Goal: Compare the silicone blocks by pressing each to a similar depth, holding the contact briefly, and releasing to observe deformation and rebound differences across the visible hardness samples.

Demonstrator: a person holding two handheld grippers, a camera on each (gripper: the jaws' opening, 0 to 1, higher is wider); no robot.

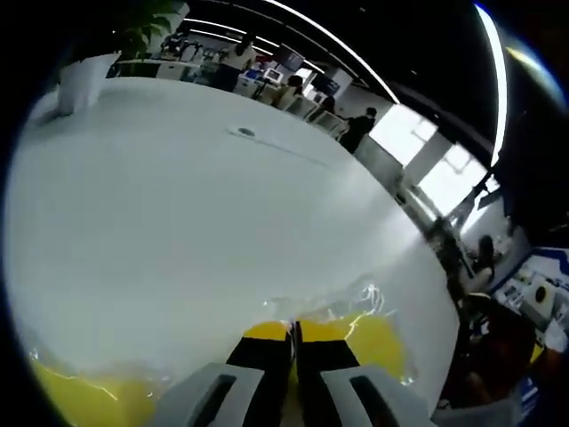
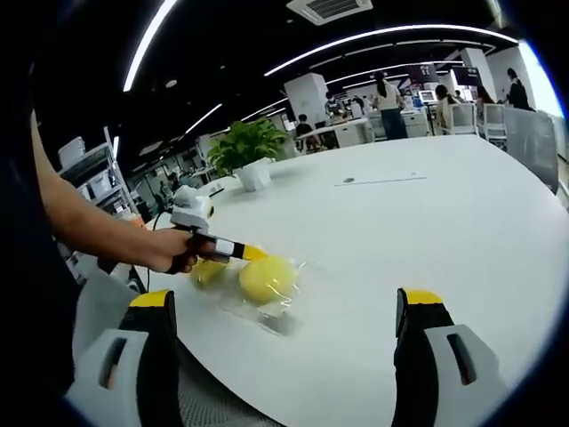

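Yellow silicone blocks [image 2: 267, 277] lie in clear plastic wrap [image 2: 283, 313] on white table [image 2: 427, 222], near its left edge in right gripper view. Left claw [image 2: 251, 253], held by person's hand [image 2: 173, 251], presses yellow tip against blocks; in left gripper view its jaws sit pressed together over yellow blocks [image 1: 378, 342]. Right claw [image 2: 284, 307] spread wide, near side of blocks, apart from them. Potted plant [image 2: 247, 147] far across table.
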